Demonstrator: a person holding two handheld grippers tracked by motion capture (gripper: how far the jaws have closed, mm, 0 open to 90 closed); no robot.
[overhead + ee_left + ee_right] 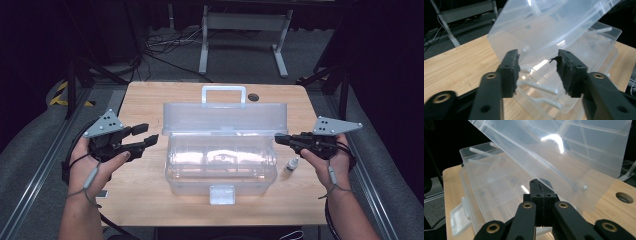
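A small dropper bottle stands on the wooden table, near its right edge. Behind the table, a white metal frame and cables are on the floor.

The box is clear plastic, smooth and glossy, with bright glare on its lid and walls; its handle and latch look milkier and less see-through. The bench is pale wood with visible grain and a matt finish. The left tool and right tool are matt black plastic with brass-coloured rivets, each topped by a dull grey plate. The small bottle looks like pale plastic with a dark cap.
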